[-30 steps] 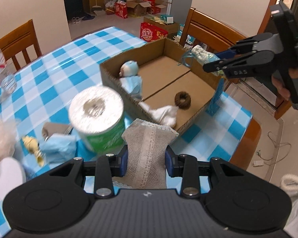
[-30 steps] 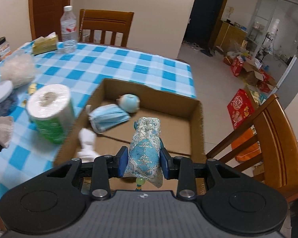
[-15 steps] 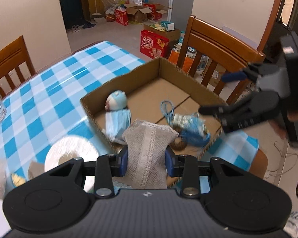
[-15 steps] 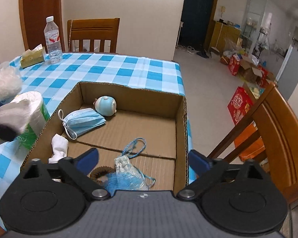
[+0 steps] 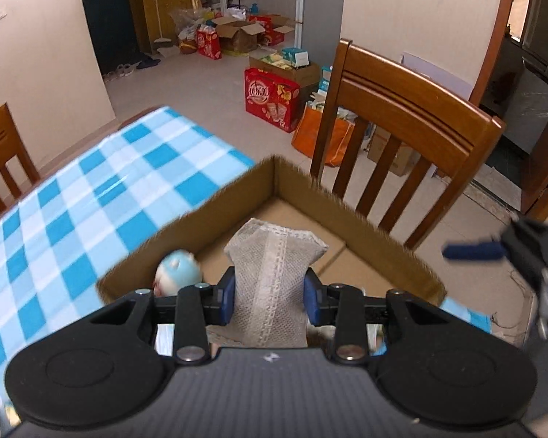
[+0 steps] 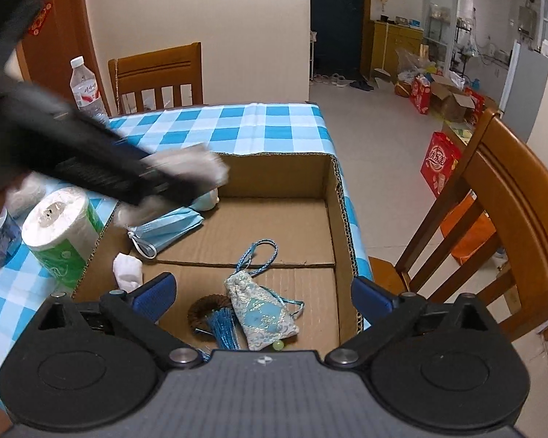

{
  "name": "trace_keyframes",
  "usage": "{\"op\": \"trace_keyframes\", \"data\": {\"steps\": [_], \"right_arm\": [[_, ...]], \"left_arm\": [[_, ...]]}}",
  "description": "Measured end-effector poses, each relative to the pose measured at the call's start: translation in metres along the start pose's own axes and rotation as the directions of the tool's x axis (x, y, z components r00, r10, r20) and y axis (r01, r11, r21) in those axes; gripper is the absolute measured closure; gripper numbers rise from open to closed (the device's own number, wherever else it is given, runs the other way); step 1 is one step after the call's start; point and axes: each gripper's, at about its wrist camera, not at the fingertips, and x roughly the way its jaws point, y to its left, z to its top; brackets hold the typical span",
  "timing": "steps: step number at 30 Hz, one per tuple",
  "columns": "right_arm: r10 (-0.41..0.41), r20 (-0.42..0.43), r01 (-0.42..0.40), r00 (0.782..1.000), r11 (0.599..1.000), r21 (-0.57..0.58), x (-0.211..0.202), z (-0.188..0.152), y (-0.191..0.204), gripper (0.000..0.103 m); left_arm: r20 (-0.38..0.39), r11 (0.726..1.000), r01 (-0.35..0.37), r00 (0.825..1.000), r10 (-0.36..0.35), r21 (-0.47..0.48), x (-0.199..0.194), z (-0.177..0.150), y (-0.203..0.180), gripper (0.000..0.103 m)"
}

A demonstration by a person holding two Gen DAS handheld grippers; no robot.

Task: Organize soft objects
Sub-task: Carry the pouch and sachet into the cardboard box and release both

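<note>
Beige lace pouch (image 5: 274, 273) pinched in the left tongs (image 5: 268, 297), up over the cardboard box (image 6: 332, 219). Right tongs (image 6: 261, 292) spread wide, holding nothing, above the box's near end. Could miss: let go too soon, lands on the box wall or outside on the desk (image 6: 259, 127).

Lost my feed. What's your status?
Left gripper shut on beige lace pouch, above cardboard box. Right gripper open, empty. Blue pouch already inside. Nothing blocking.
</note>
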Motion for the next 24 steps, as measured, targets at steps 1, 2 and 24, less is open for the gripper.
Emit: {"op": "trace_keyframes", "data": {"steps": [1, 2, 24], "right_arm": [[0.003, 0.004, -0.003, 1.0, 1.0, 0.006, -0.001, -0.001, 0.0, 0.0], [0.009, 0.006, -0.009, 1.0, 1.0, 0.012, -0.002, -0.001, 0.0, 0.0], [-0.051, 0.012, 0.05, 0.999, 0.996, 0.079, -0.006, -0.009, -0.007, 0.0]], "left_arm": [[0.006, 1.0, 0.0, 1.0, 0.0, 0.005, 0.005, 0.006, -0.002, 0.068], [0.01, 1.0, -0.002, 1.0, 0.002, 0.008, 0.009, 0.011, -0.003, 0.068], [0.131, 0.993, -0.116, 0.985, 0.111, 0.036, 0.041, 0.055, -0.015, 0.002]]}}
